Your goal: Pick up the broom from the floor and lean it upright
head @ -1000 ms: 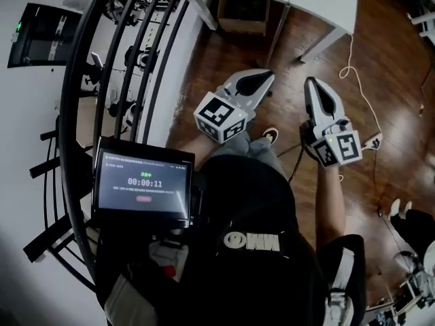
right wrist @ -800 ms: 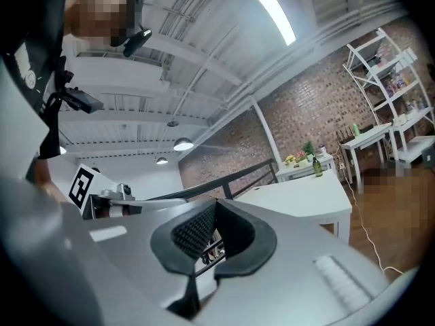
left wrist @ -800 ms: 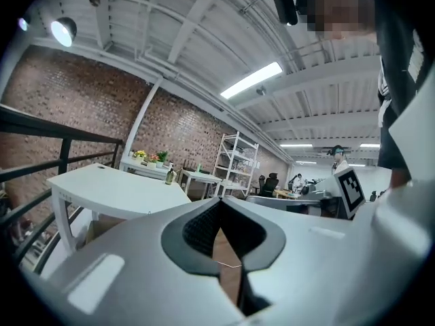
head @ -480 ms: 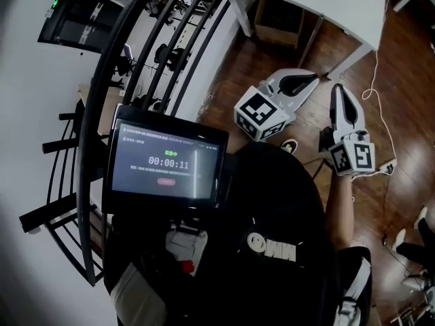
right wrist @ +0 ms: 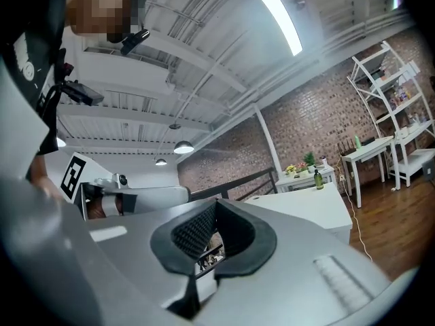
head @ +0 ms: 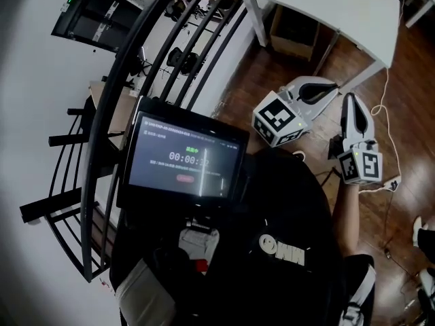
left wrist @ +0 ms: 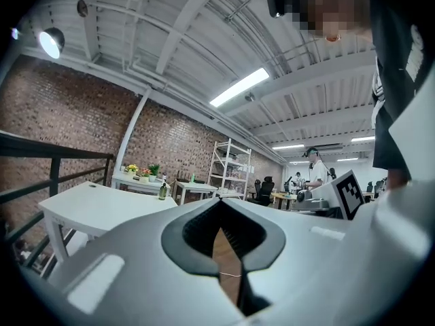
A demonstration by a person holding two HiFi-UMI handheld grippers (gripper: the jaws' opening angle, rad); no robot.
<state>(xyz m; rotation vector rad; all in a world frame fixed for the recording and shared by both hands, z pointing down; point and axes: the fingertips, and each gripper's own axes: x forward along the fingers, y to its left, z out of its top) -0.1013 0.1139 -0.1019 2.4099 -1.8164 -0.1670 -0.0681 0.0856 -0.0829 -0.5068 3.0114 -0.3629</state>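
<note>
Left tongs and right tongs are closed and empty, pointing about one o'clock; no broom is in sight.

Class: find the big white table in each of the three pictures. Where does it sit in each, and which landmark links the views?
Head view: the white table runs along the top edge, right of centre.
Left gripper view: the table is at the lower left.
Right gripper view: the table is right of centre, low down.
Shared landmark: the black railing, to the table's left in all three.
</note>
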